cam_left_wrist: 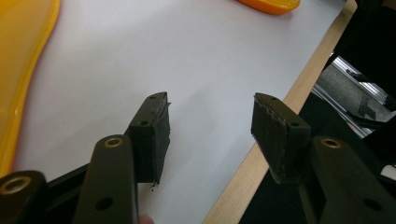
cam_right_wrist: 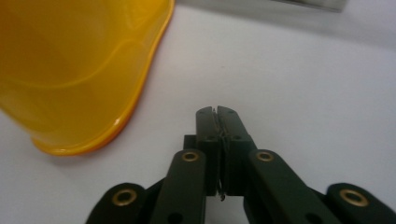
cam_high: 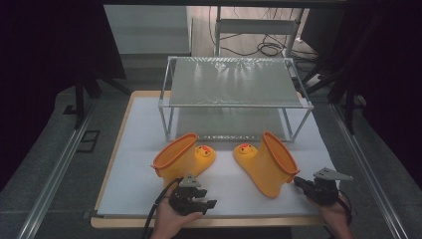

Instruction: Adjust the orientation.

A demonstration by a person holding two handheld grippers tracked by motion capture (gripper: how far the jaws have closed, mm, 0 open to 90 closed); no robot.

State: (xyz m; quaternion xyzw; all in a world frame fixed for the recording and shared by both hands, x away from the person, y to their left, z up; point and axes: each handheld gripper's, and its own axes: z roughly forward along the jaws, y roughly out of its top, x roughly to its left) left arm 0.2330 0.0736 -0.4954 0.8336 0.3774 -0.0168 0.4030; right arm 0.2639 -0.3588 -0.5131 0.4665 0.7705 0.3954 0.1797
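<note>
**High view: both rain boots on the mat, shelf rack not yet loaded**

High view shows two yellow rain boots with duck faces on the toes lying on the white mat (cam_high: 129, 164), in front of a two-tier metal shelf rack (cam_high: 234, 89) that stands toward the mat's far edge. The left boot (cam_high: 181, 158) lies near the middle of the mat, its orange-rimmed opening turned to the near-left corner; the right boot (cam_high: 266, 162) lies beside it, well apart, its opening turned to the near-right corner. Both shelves look bare, so I judge the work, likely putting the boots on the rack, as barely begun: neither boot is gripped or lifted. The left gripper (cam_high: 208, 203) sits over the near edge, just short of the left boot's opening, the hand beneath it palm up. The right gripper (cam_high: 297, 181) lies low near the right edge, pointing at the right boot's rim.

Left gripper view looks along the mat's near edge: the left gripper (cam_left_wrist: 210, 126) has its jaws spread apart with nothing between the pads (cam_left_wrist: 156, 128); the left boot (cam_left_wrist: 21, 70) fills the left margin, clear of the jaws.

Right gripper view has the right gripper (cam_right_wrist: 217, 114) clenched, pads pressed together on nothing, its tip just beside the rim of the right boot (cam_right_wrist: 84, 70) without touching it.
</note>
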